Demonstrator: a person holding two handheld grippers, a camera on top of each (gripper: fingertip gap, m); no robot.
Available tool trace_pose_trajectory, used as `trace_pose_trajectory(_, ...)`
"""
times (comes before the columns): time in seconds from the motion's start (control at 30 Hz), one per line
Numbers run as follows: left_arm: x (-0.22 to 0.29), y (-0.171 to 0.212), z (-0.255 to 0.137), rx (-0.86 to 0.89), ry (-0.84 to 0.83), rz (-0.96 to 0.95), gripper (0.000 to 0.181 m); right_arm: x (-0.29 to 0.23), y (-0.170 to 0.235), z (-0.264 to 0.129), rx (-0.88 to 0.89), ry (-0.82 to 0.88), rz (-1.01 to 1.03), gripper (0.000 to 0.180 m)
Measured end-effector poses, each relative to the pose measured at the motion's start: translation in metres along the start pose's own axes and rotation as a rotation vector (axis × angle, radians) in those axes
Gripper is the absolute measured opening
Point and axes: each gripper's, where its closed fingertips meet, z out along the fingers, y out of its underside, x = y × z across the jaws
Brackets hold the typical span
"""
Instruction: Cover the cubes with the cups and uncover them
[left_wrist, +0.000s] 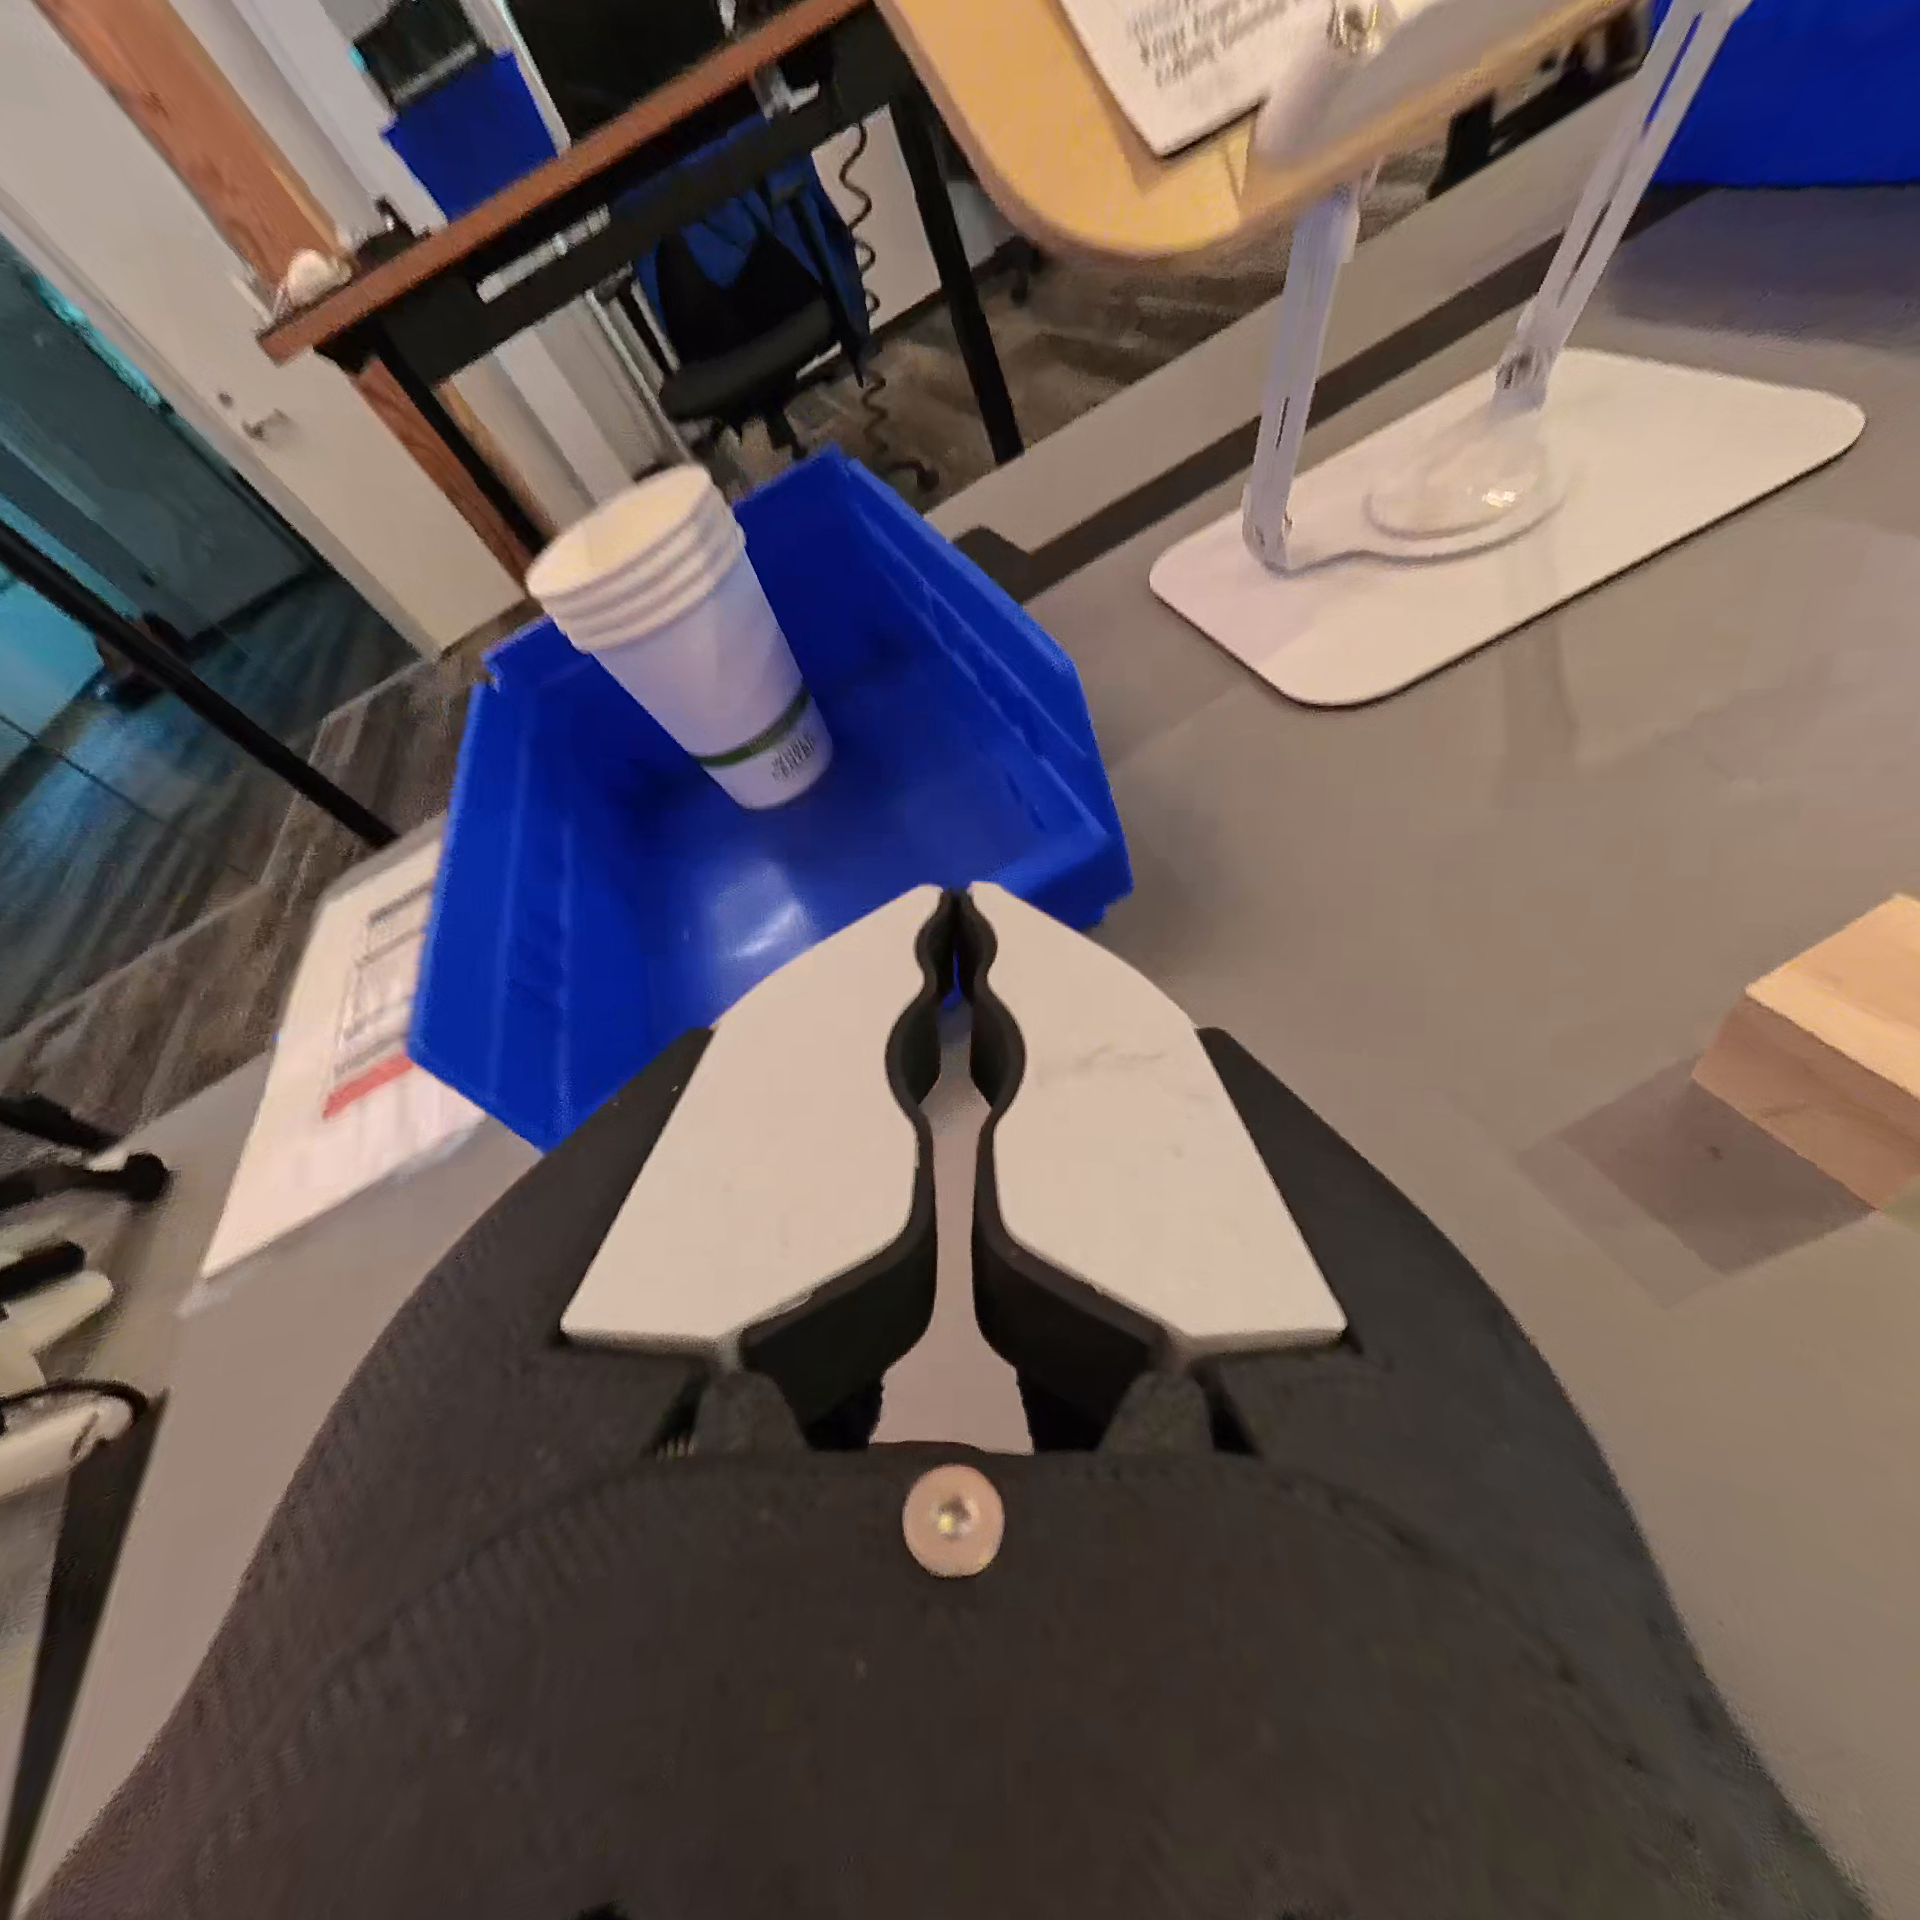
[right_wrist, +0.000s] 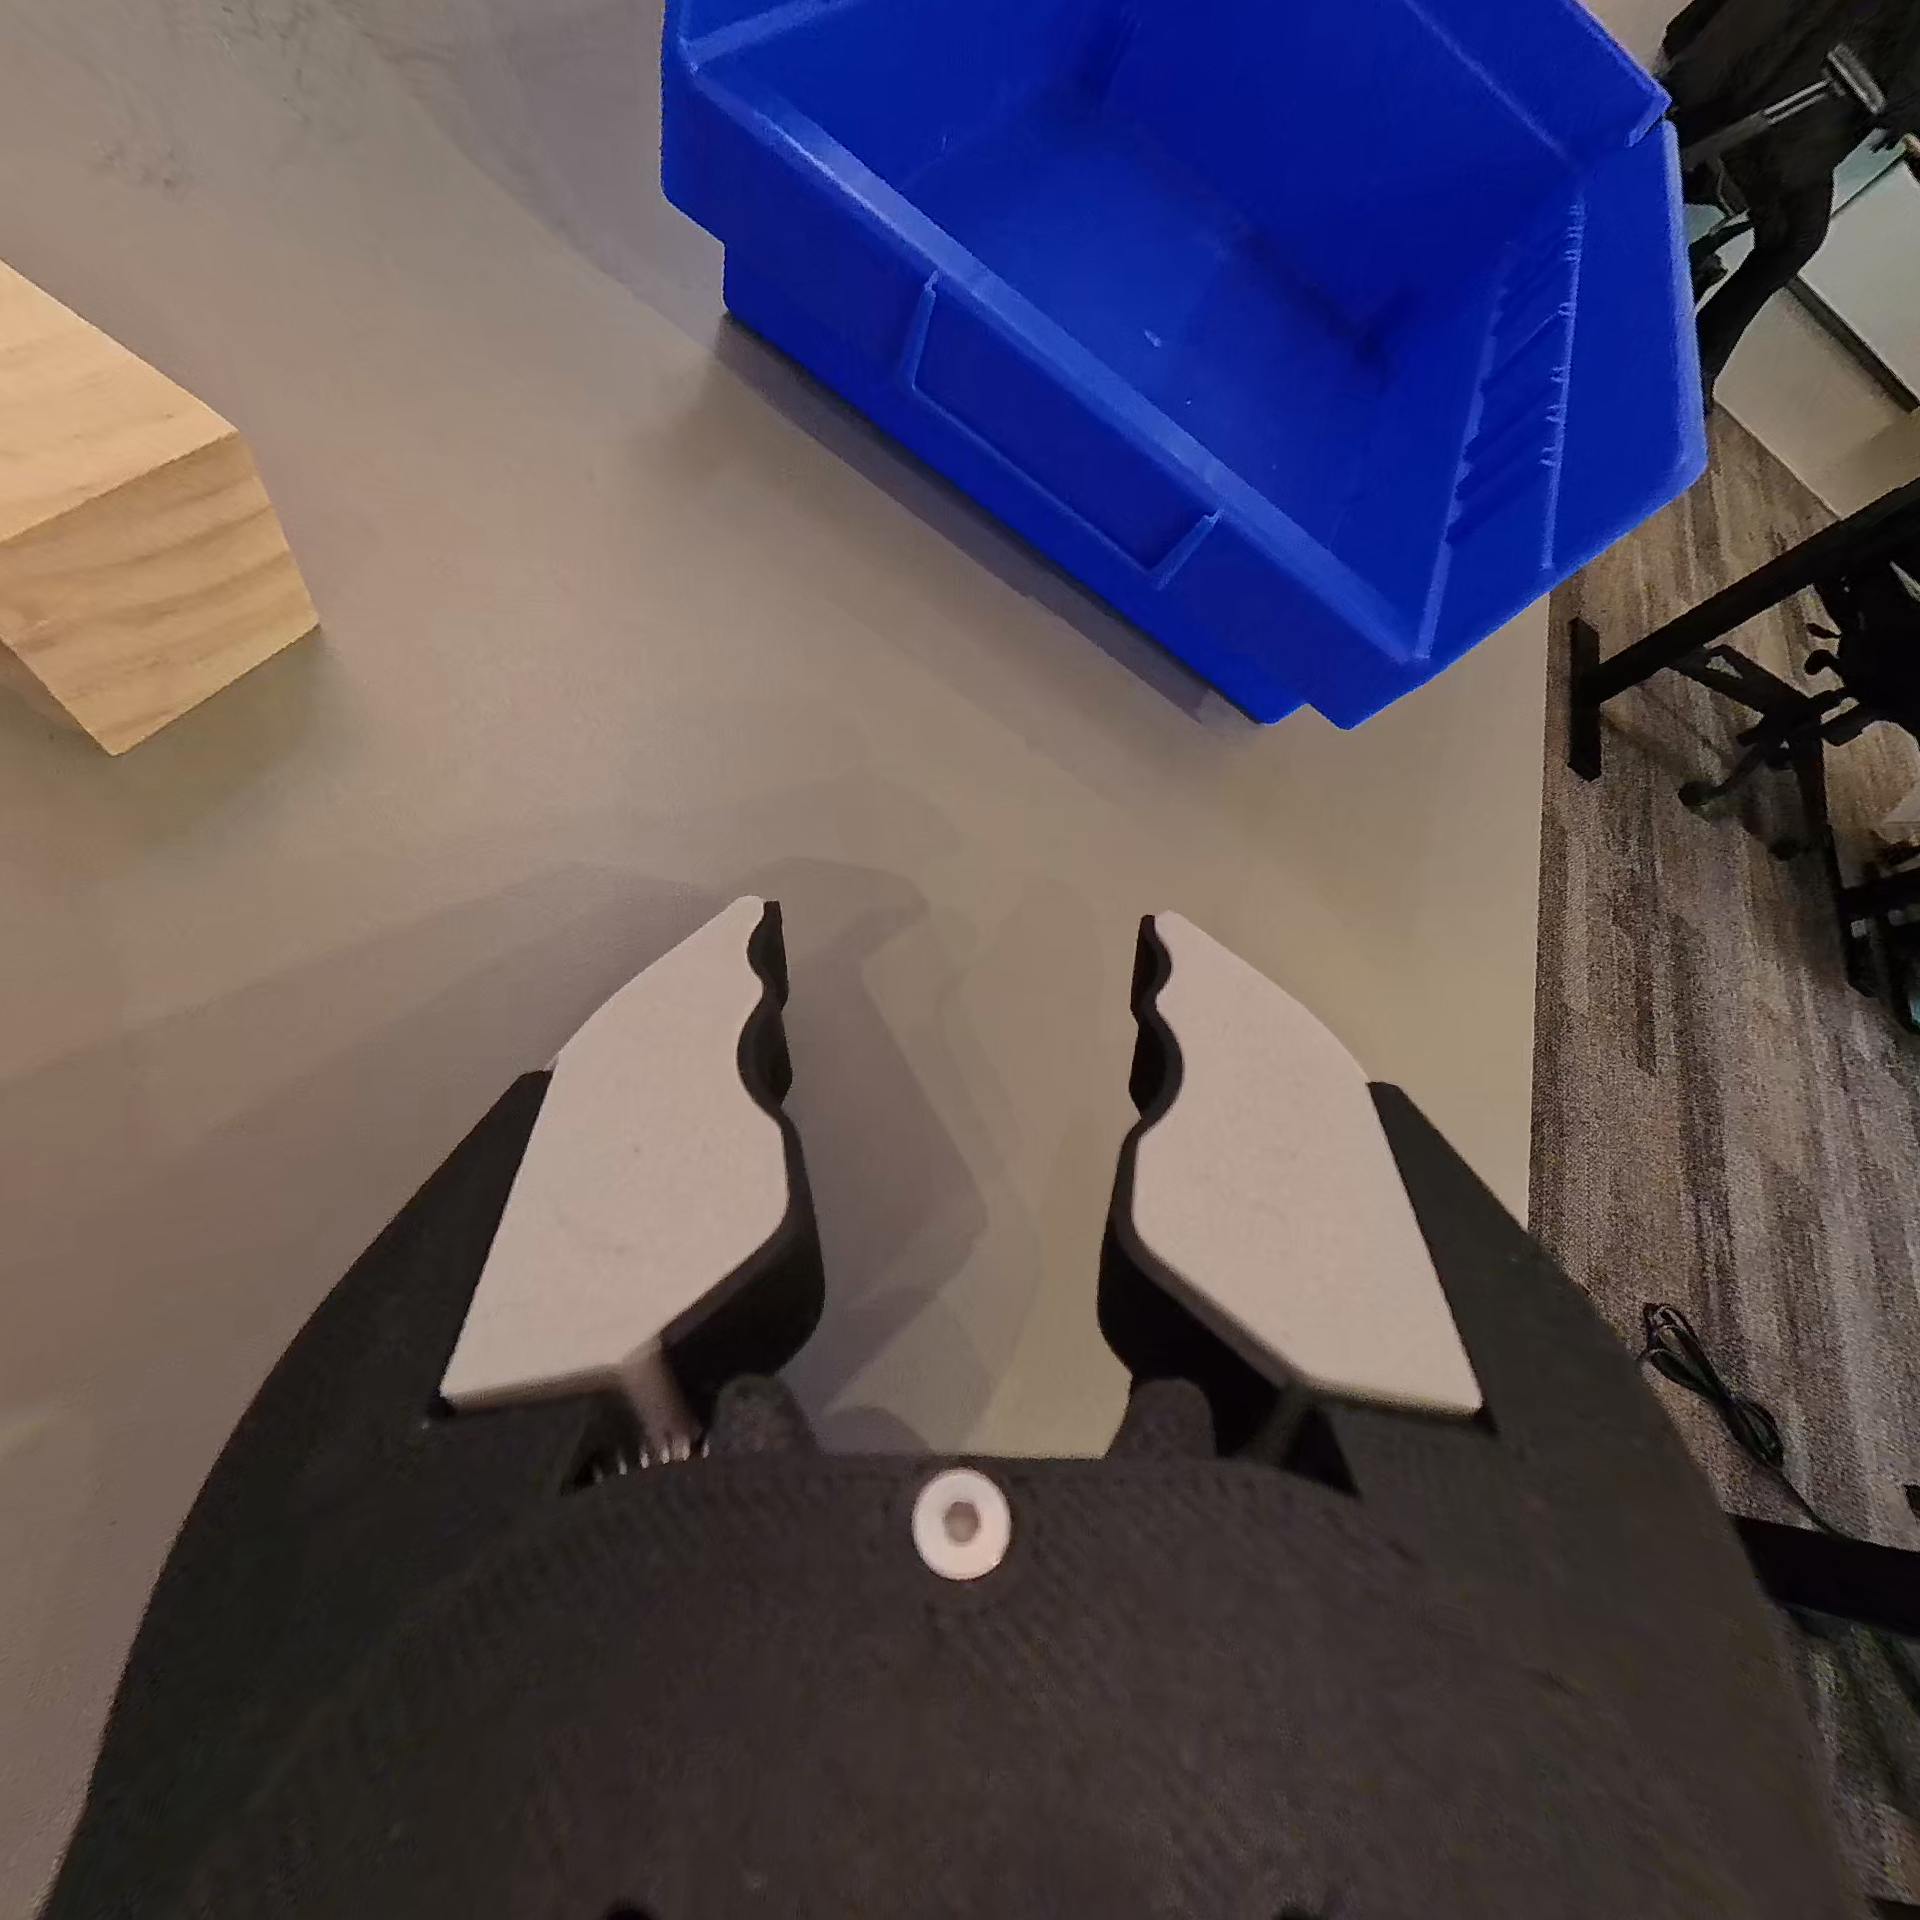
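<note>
Left wrist view: jaws together (empty)

Both wrist cams high, angled down; share wood block (left_wrist: 1829, 1049).

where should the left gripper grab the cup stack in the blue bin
Probably the bare side wall of the cup stack, below the nested rims. It leans rim-up in the blue bin, so come over the low front lip. The left gripper is shut and must open first.

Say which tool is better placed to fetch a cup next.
Probably the left tool: it points at the stack of paper cups in the blue bin, though shut. The right tool is open, but its bin shows none.
</note>
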Motion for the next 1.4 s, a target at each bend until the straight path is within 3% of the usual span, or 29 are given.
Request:
trace_pose_trajectory(0.2,-0.045,-0.035,0.022,0.045,-0.035,0.118,0.003,0.000,0.000,0.000,-0.003,0.001,0.003,0.064)
trace_pose_trajectory(0.37,-0.075,-0.052,0.070,0.015,-0.081,0.362,0.010,0.000,0.000,0.000,-0.004,0.002,0.002,0.063)
trace_pose_trajectory(0.57,-0.094,-0.080,0.125,0.046,-0.013,0.509,0.025,0.001,0.001,0.001,-0.007,0.003,0.005,0.061)
trace_pose_trajectory(0.9,-0.122,-0.048,0.194,-0.135,-0.004,0.768,0.023,0.001,0.001,0.001,-0.009,0.003,0.006,0.060)
trace_pose_trajectory(1.1,-0.130,-0.028,0.208,-0.195,0.026,0.828,0.021,0.001,0.001,0.001,-0.010,0.003,0.006,0.059)
trace_pose_trajectory(1.4,-0.135,-0.030,0.210,-0.199,0.060,0.876,0.017,0.001,0.001,0.002,-0.011,0.005,0.006,0.058)
